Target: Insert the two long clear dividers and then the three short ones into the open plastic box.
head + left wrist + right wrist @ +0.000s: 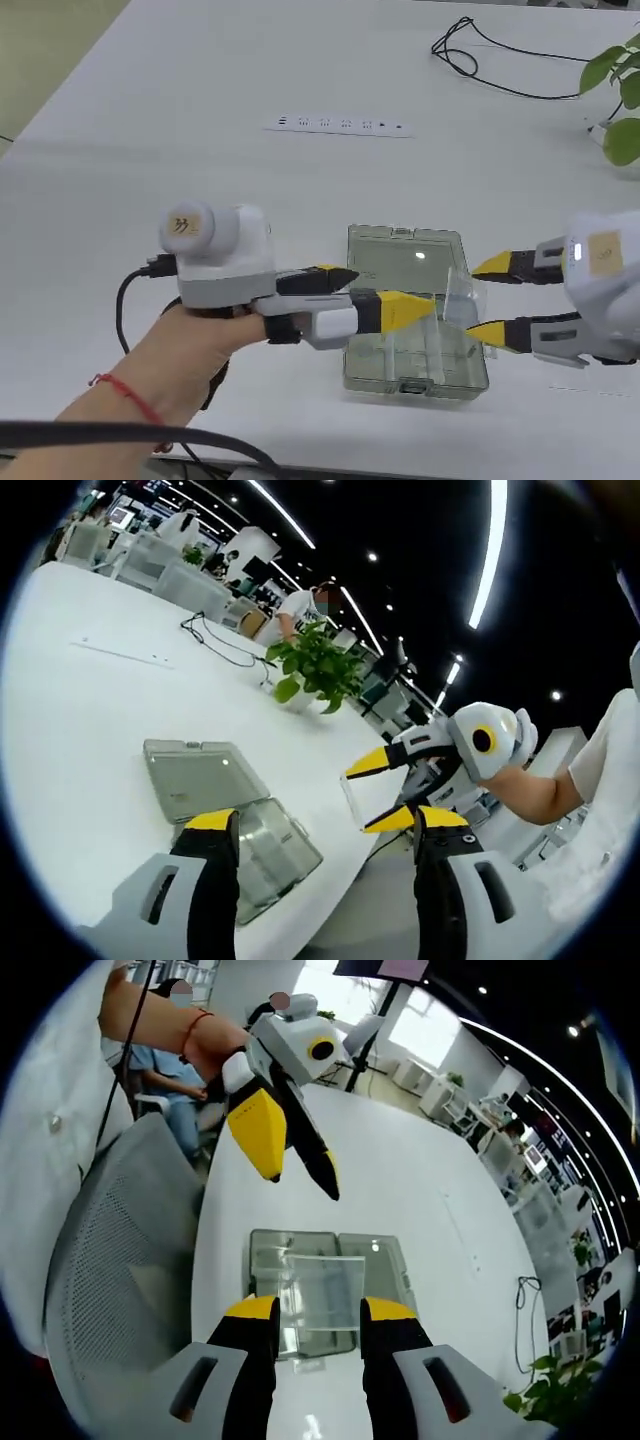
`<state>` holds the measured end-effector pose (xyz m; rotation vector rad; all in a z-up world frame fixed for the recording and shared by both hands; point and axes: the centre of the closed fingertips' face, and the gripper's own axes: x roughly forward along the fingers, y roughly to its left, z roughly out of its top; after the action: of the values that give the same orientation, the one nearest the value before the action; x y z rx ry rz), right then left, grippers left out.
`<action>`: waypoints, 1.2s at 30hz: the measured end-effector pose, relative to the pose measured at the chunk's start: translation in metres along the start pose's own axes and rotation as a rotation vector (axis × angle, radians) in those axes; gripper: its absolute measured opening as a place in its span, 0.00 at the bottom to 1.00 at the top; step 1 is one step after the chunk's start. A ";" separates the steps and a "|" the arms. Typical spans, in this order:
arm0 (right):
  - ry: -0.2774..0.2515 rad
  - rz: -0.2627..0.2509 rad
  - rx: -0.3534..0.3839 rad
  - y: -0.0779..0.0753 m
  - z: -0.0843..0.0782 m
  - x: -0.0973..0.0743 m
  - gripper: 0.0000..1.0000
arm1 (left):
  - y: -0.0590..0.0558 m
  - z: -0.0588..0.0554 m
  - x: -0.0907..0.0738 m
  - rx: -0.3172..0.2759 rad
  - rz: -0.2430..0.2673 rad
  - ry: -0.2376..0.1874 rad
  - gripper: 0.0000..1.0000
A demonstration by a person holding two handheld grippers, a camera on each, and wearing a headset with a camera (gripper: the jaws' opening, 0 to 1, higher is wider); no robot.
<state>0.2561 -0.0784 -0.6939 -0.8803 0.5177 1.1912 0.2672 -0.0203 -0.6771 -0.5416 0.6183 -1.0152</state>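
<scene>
The open clear plastic box (372, 380) lies on the white table with its lid (405, 250) folded back flat. My right gripper (470, 298) comes in from the right just above the box's right end. It is shut on a clear divider (455, 290), which stands upright between its jaws. In the right gripper view the divider (322, 1285) hangs over the box (265, 1260), held by my right gripper (315, 1305). My left gripper (396, 290) hovers over the box's left half, open and holding nothing. The left gripper view has the box (270, 850) below my left gripper (325, 818).
A white power strip (338, 125) lies on the far side of the table, with a black cable (490, 60) and a green plant (620, 90) at the back right. The table's near edge runs just below the box. A grey mesh chair (120, 1240) stands beside the table.
</scene>
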 end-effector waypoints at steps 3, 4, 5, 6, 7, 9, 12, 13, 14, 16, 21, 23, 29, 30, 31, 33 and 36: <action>0.000 -0.002 -0.010 0.001 0.003 0.000 0.33 | -0.002 -0.001 0.004 -0.030 -0.011 0.002 0.65; -0.001 -0.002 -0.011 0.002 0.005 0.000 0.33 | -0.005 -0.002 0.006 -0.037 -0.017 0.006 0.64; 0.000 -0.001 -0.013 0.002 0.005 0.000 0.33 | -0.006 -0.002 0.007 -0.045 -0.021 0.010 0.62; 0.002 -0.001 -0.018 0.003 0.006 0.001 0.33 | -0.008 -0.003 0.008 -0.049 -0.026 0.012 0.60; 0.008 -0.002 -0.026 0.003 0.006 0.001 0.33 | -0.010 -0.005 0.010 -0.058 -0.031 0.019 0.58; 0.011 -0.003 -0.036 0.004 0.007 0.001 0.33 | -0.014 -0.008 0.012 -0.070 -0.038 0.028 0.54; 0.011 -0.002 -0.047 0.007 0.011 0.001 0.33 | -0.019 -0.013 0.017 -0.083 -0.054 0.051 0.47; 0.012 -0.001 -0.049 0.008 0.012 0.001 0.33 | -0.020 -0.014 0.018 -0.083 -0.055 0.056 0.45; 0.014 -0.001 -0.057 0.009 0.013 0.002 0.33 | -0.019 -0.016 0.019 -0.086 -0.056 0.064 0.43; 0.021 -0.001 -0.073 0.010 0.014 0.002 0.33 | -0.020 -0.018 0.022 -0.096 -0.060 0.071 0.39; 0.038 0.001 -0.106 0.013 0.017 0.003 0.33 | -0.018 -0.024 0.026 -0.106 -0.062 0.094 0.29; 0.040 0.003 -0.112 0.014 0.018 0.003 0.33 | -0.018 -0.026 0.027 -0.112 -0.063 0.102 0.28; 0.052 0.006 -0.136 0.015 0.020 0.004 0.33 | -0.019 -0.030 0.029 -0.117 -0.070 0.115 0.19; 0.054 0.007 -0.140 0.015 0.020 0.004 0.33 | -0.020 -0.031 0.029 -0.112 -0.073 0.119 0.17; 0.058 0.008 -0.146 0.016 0.019 0.004 0.33 | -0.020 -0.033 0.029 -0.107 -0.074 0.126 0.15; 0.061 0.010 -0.150 0.017 0.020 0.005 0.33 | -0.021 -0.033 0.029 -0.115 -0.079 0.124 0.13; 0.072 0.012 -0.165 0.019 0.019 0.006 0.33 | -0.021 -0.032 0.030 -0.125 -0.081 0.116 0.10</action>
<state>0.2384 -0.0578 -0.6932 -1.0655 0.4876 1.2293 0.2440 -0.0600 -0.6921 -0.6249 0.7717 -1.0942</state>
